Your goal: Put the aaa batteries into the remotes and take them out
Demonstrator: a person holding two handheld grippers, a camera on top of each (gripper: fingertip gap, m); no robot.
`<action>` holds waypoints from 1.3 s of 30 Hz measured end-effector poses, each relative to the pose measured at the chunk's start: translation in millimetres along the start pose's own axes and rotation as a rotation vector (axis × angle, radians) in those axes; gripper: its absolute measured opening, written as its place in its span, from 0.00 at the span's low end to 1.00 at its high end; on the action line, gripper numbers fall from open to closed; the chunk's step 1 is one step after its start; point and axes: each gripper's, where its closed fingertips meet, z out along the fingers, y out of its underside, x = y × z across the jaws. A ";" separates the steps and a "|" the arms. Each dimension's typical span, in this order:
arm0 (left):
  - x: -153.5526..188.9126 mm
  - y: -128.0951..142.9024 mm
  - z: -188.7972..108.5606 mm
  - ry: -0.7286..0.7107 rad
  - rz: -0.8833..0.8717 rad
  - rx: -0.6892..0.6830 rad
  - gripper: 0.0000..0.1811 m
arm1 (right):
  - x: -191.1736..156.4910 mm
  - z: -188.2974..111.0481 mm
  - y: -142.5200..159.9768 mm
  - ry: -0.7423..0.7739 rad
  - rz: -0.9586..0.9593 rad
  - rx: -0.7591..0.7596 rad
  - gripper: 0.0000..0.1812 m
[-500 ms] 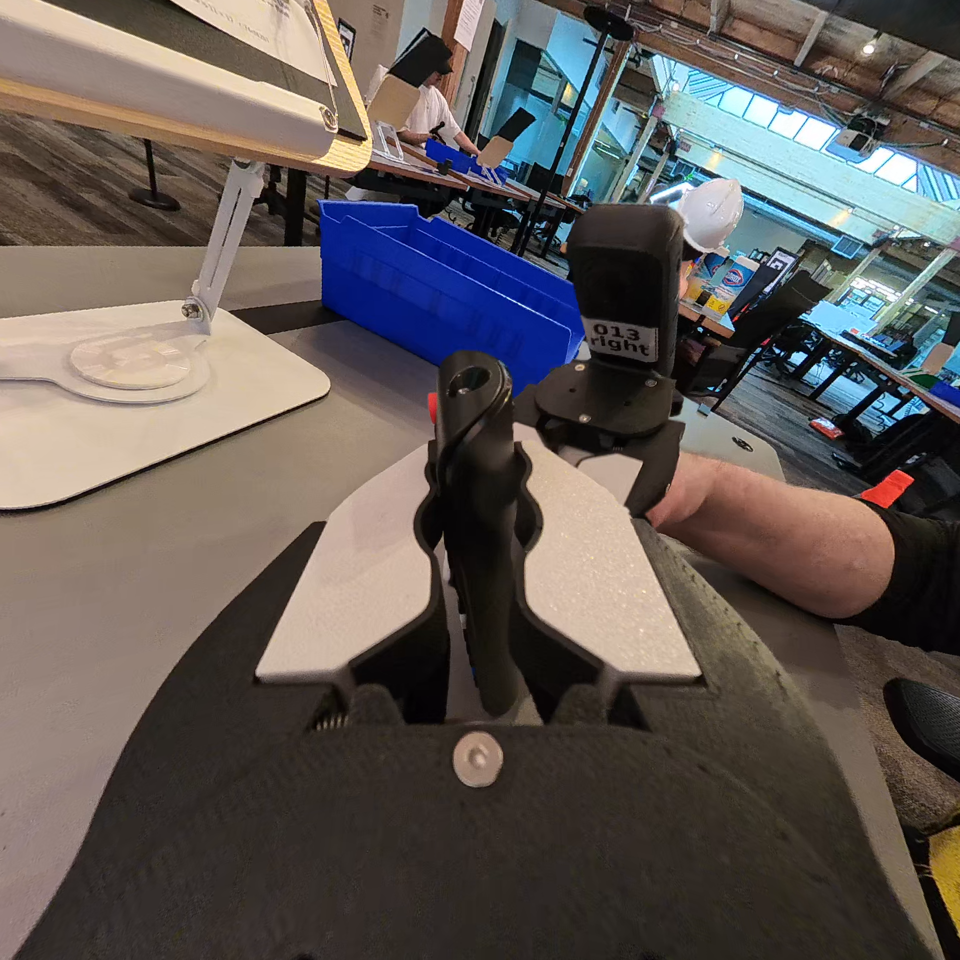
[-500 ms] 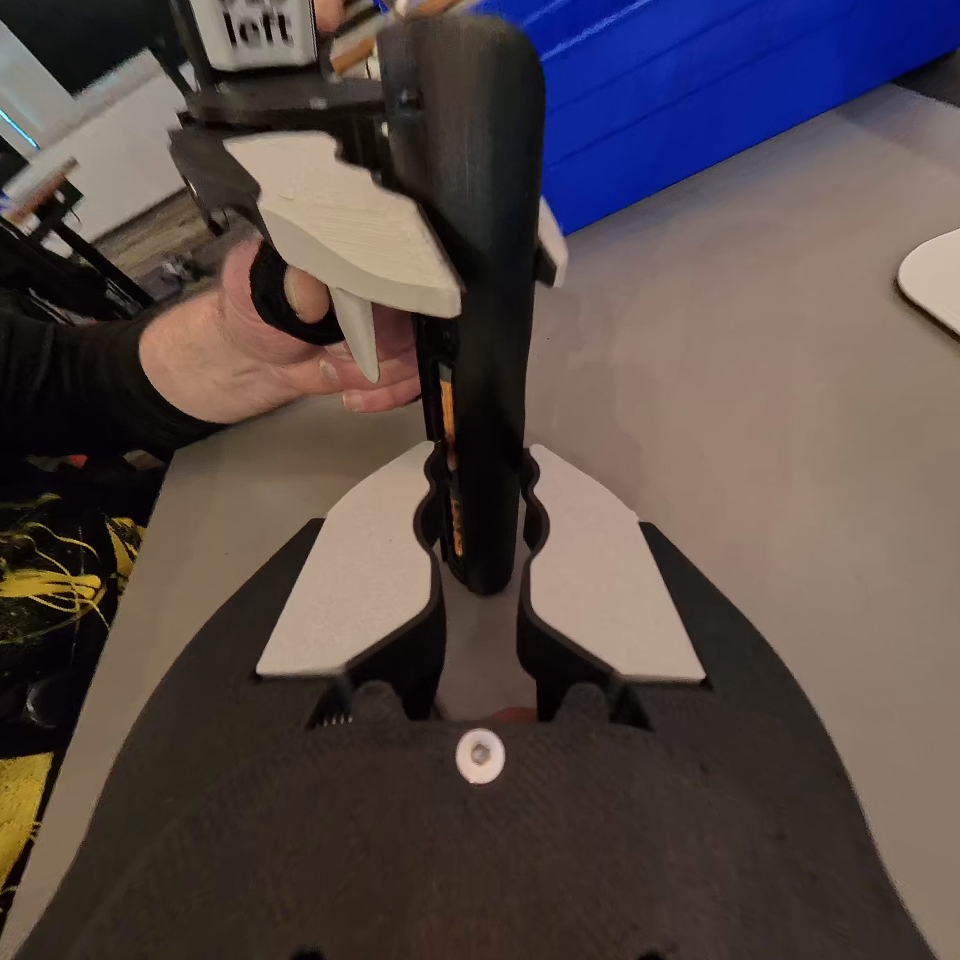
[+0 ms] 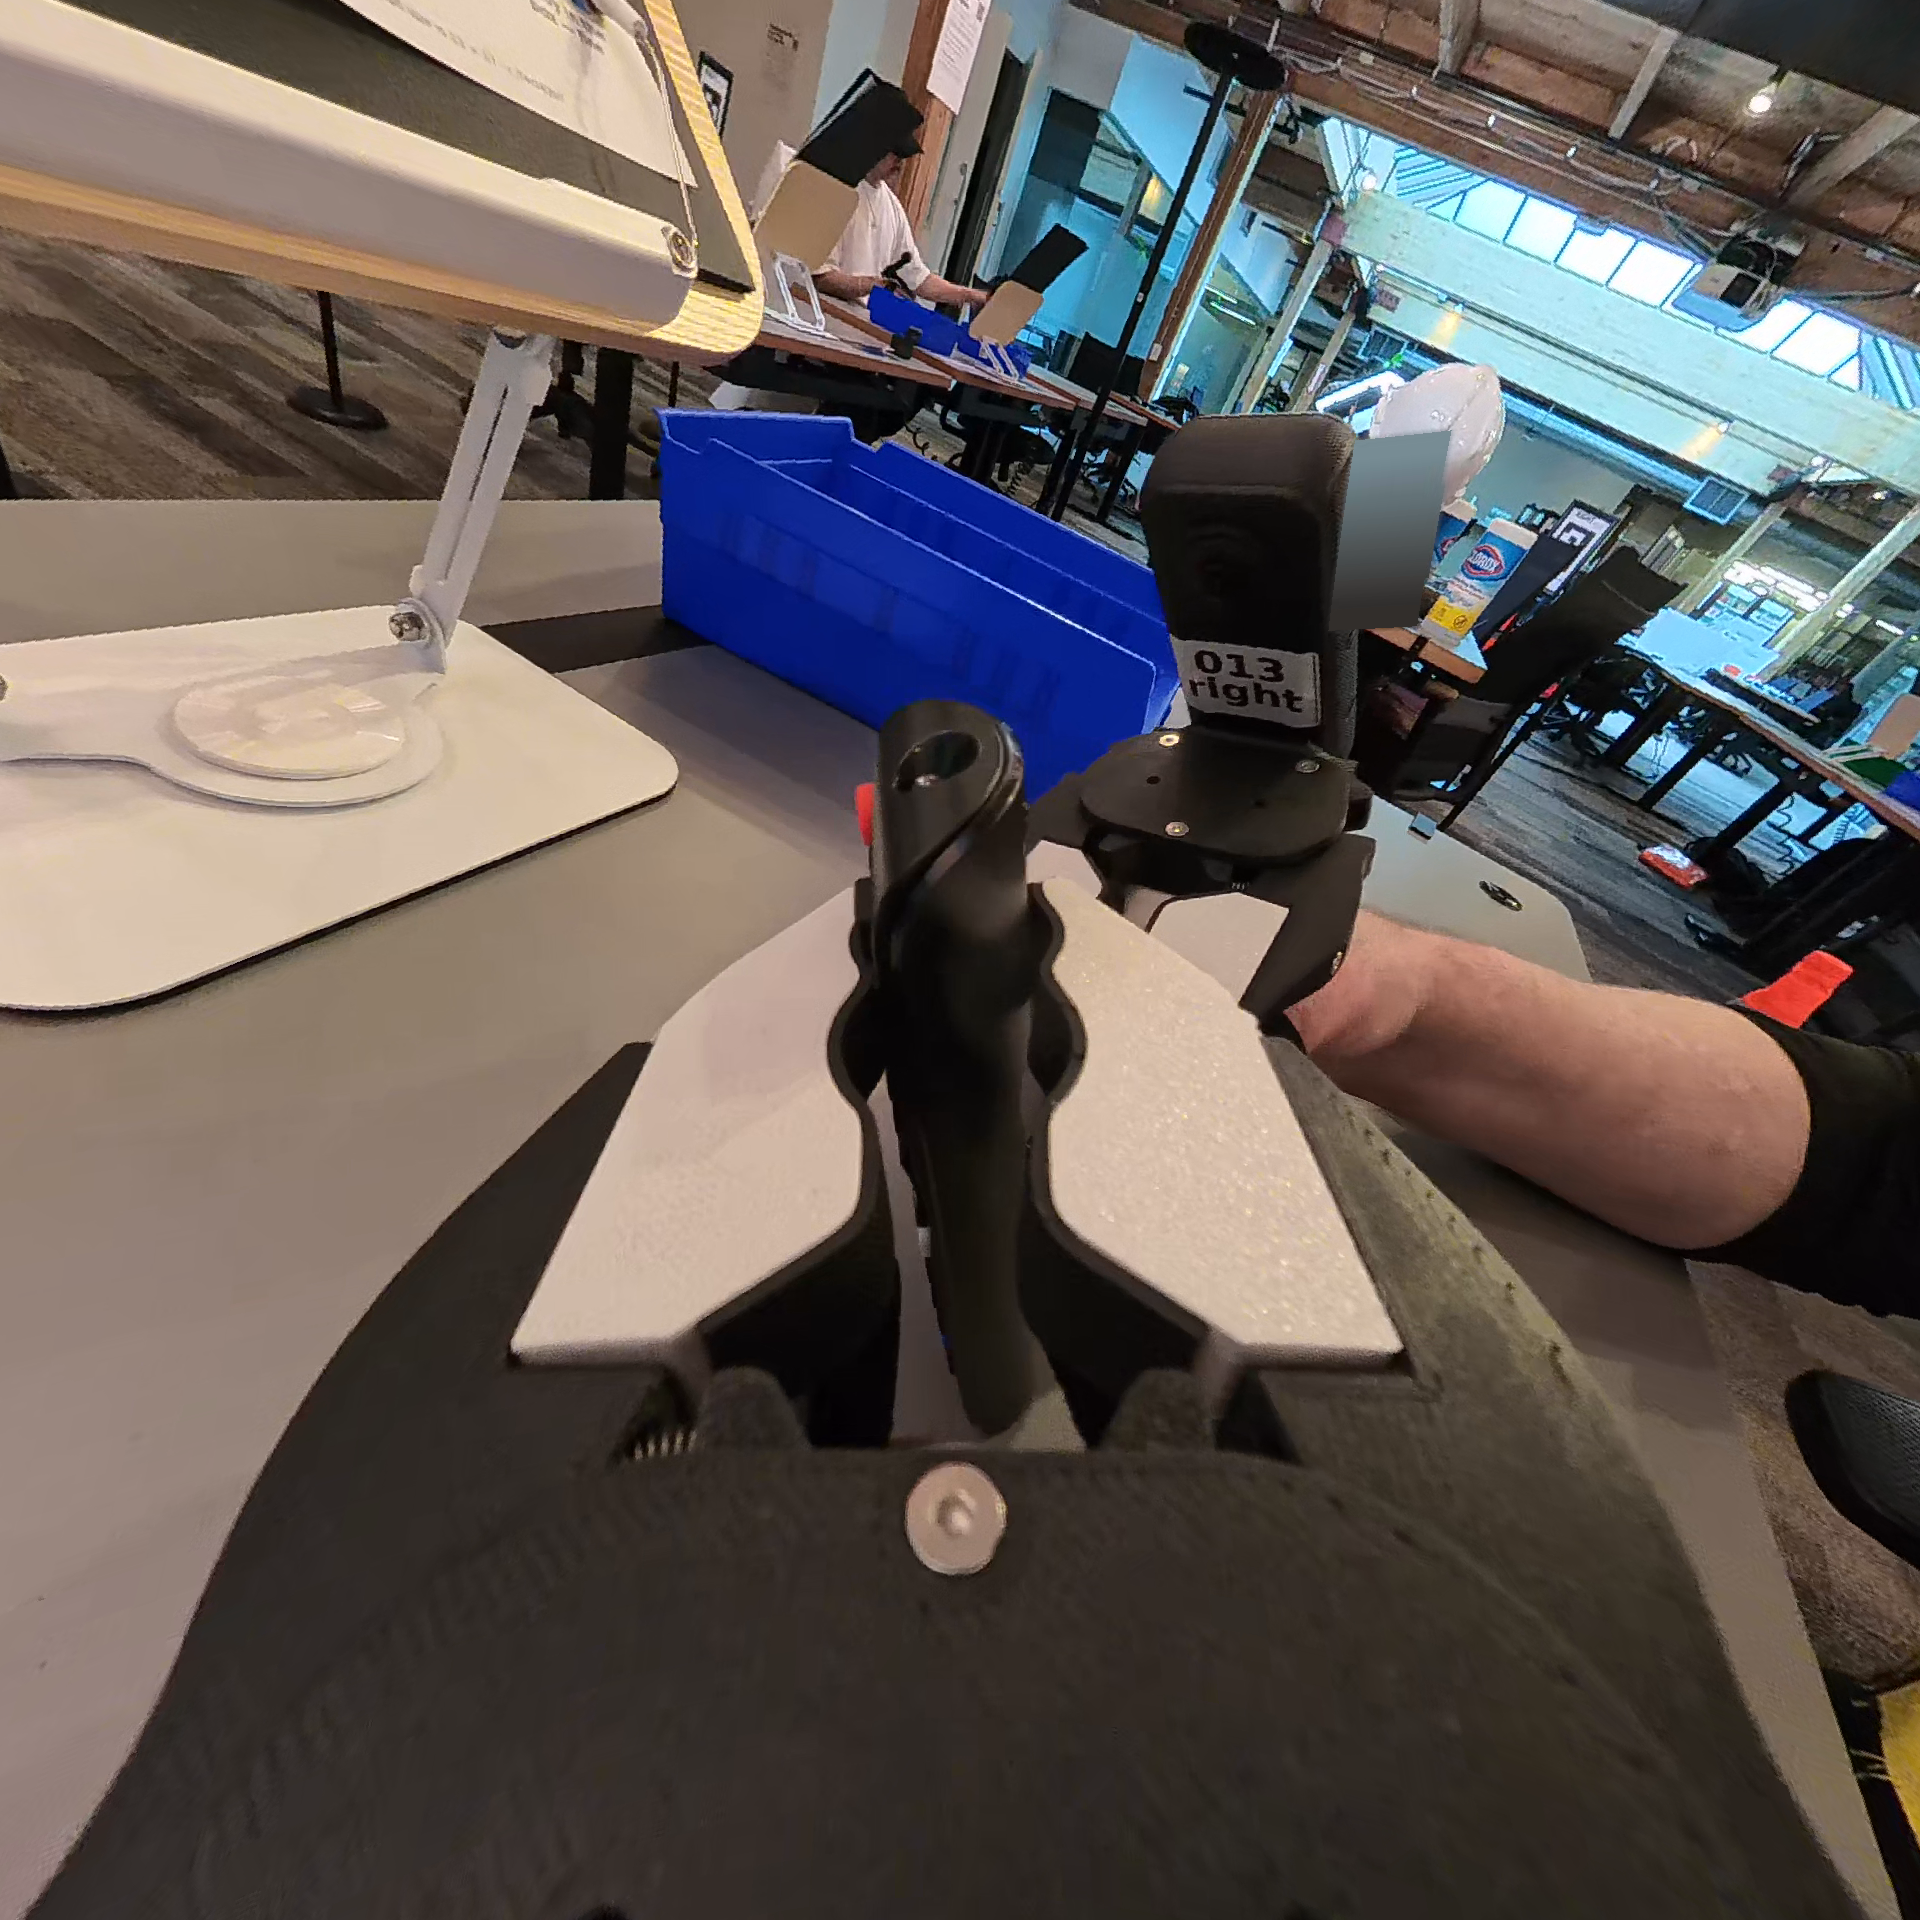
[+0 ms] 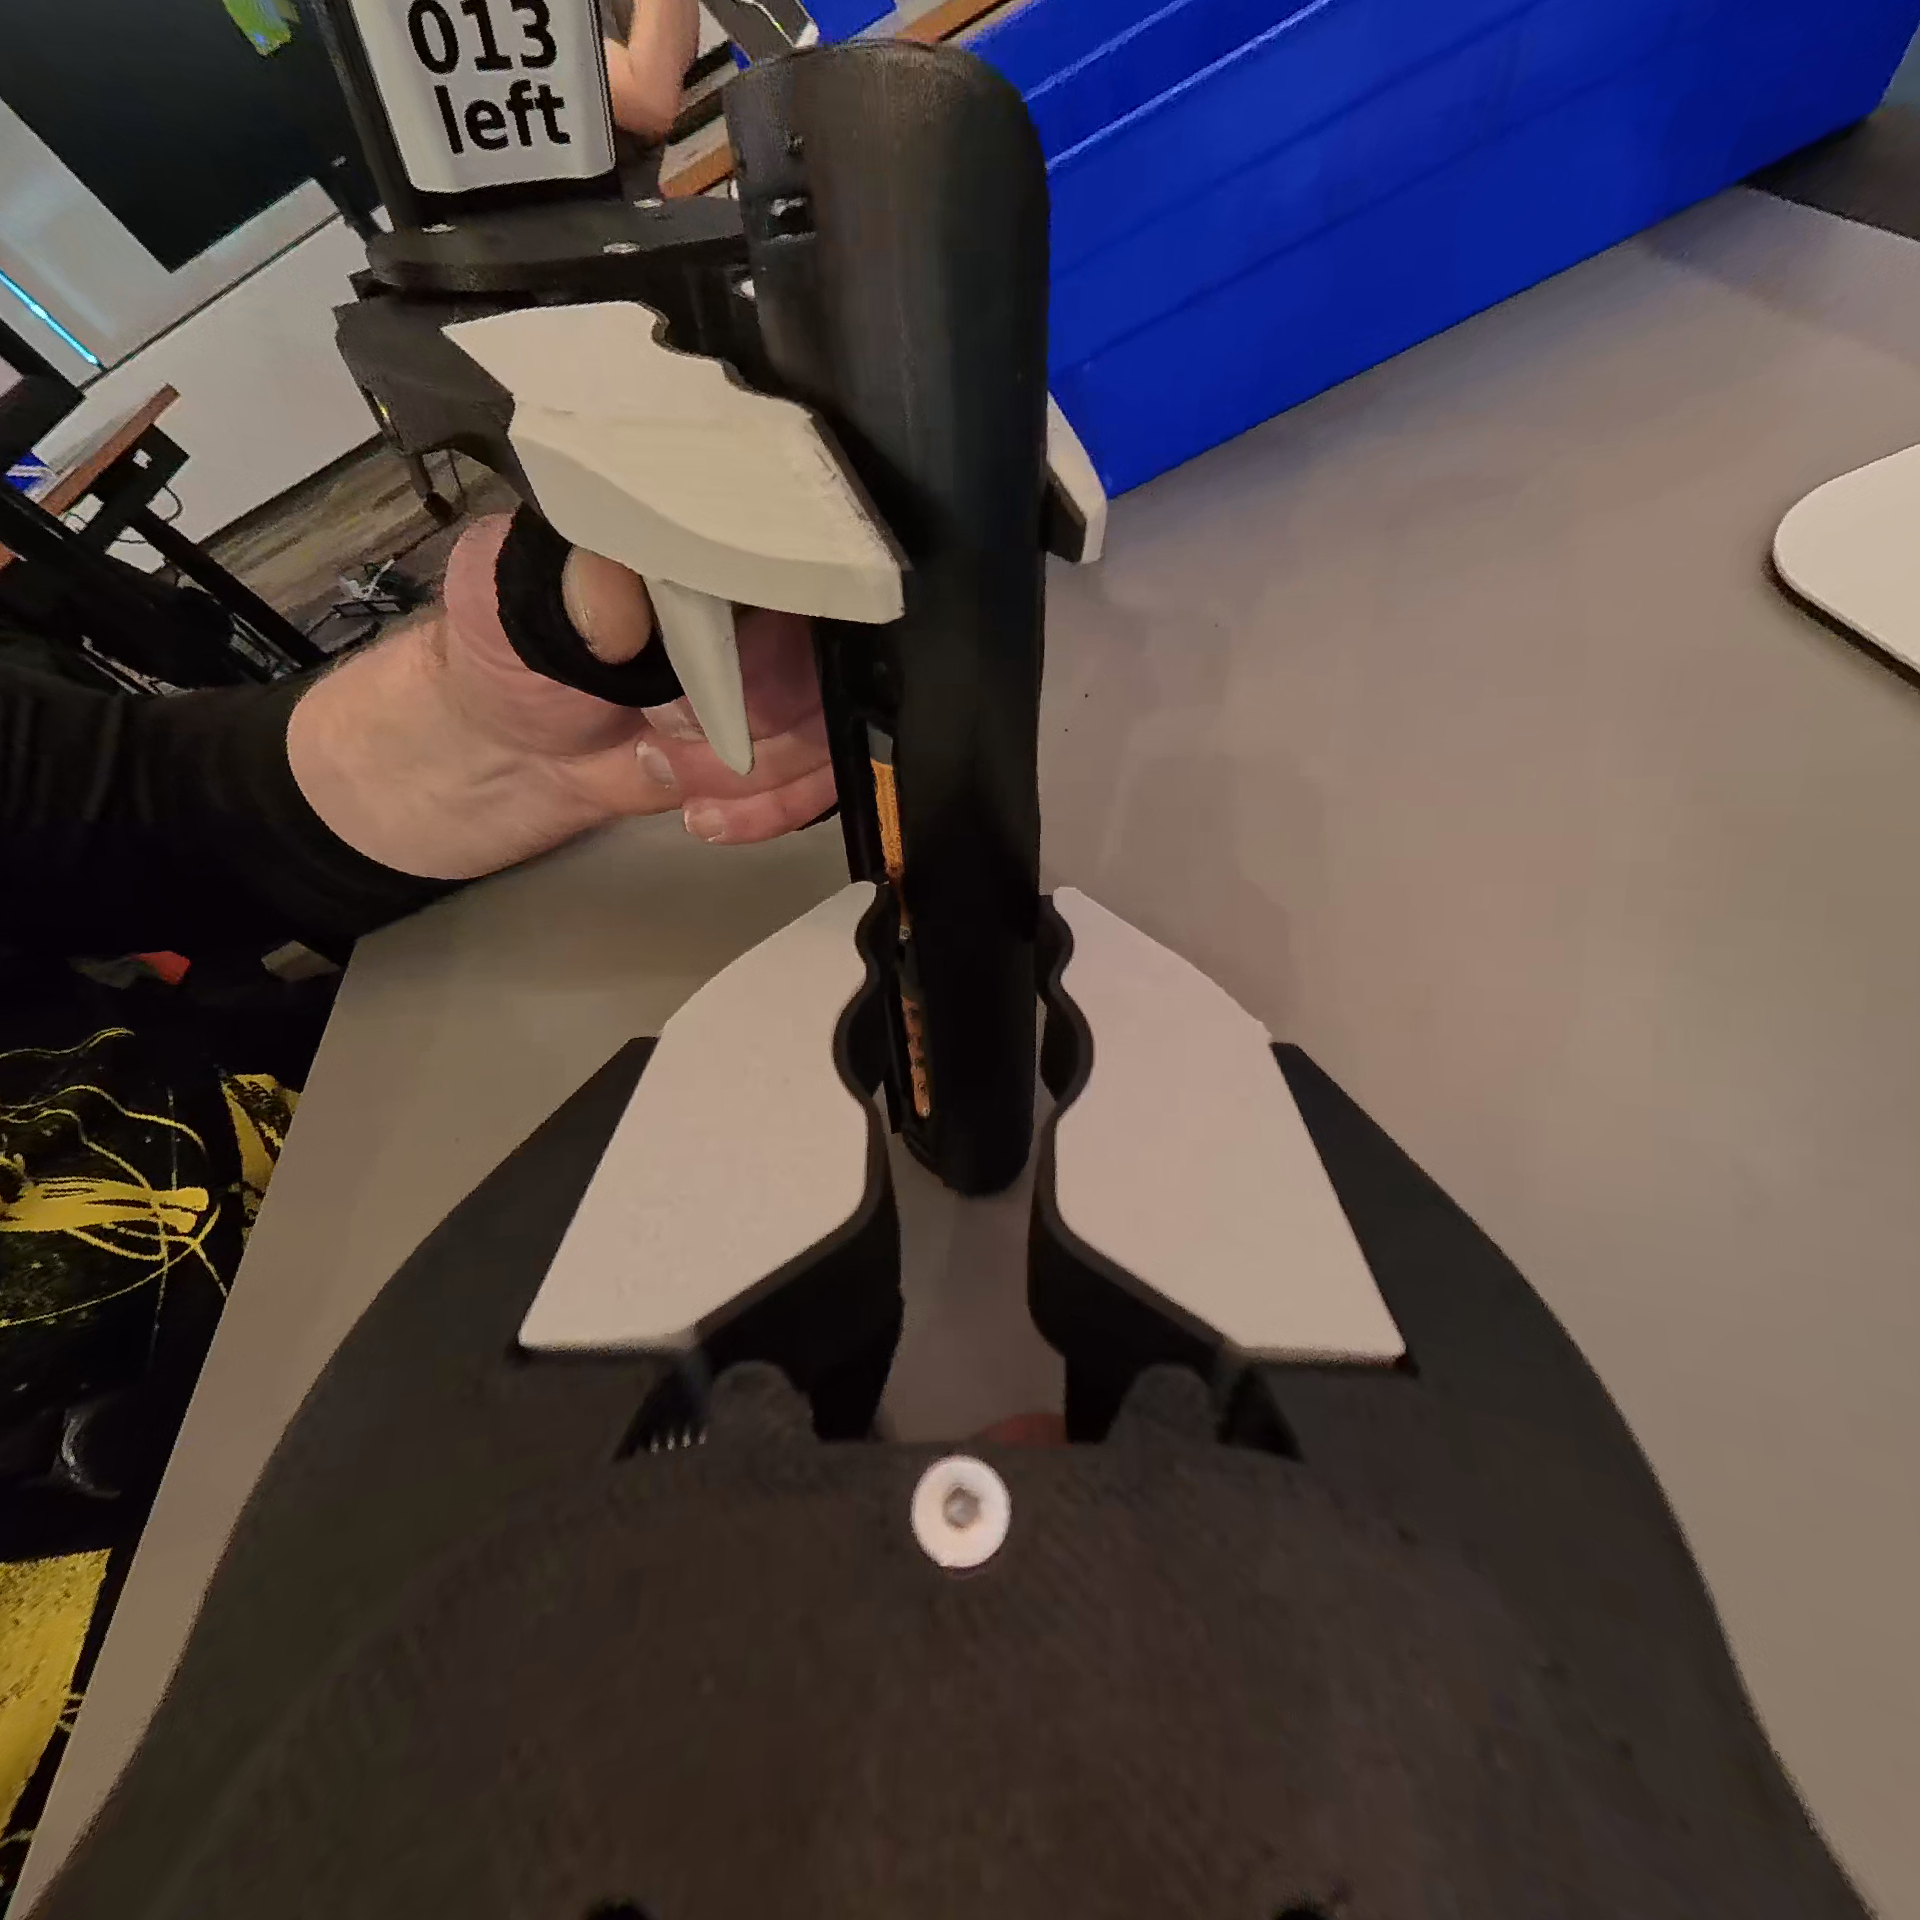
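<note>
Just in front of the blue bin (image 3: pixel 914 592), you've got one black remote (image 3: pixel 951 1039) held between both tools, lifted off the grey table (image 3: pixel 312 1143). Your left gripper (image 3: pixel 951 956) is pinching one end; your right gripper (image 4: pixel 956 977) is clamped on the other. The remote is long, rounded and matte, and an orange strip (image 4: pixel 891 831) shows in a slot along its edge in the right wrist view. Finger pads (image 3: pixel 1174 1122) are grainy white with wavy inner edges. The table is smooth, with a white stand base (image 3: pixel 312 831) left of the bin and an open workshop with desks behind it.
</note>
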 end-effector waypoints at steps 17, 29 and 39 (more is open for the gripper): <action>-13.7 -2.9 -2.7 -0.066 -0.043 0.042 0.14 | 8.6 6.6 5.5 0.208 -0.145 -0.284 0.14; -19.8 -8.1 -7.2 -0.114 0.015 0.060 0.14 | 3.3 -7.1 -36.2 0.101 0.033 0.086 0.22; -7.5 -10.7 -4.0 -0.123 0.116 0.055 0.14 | 2.6 0.1 -37.6 -0.010 0.205 0.113 0.19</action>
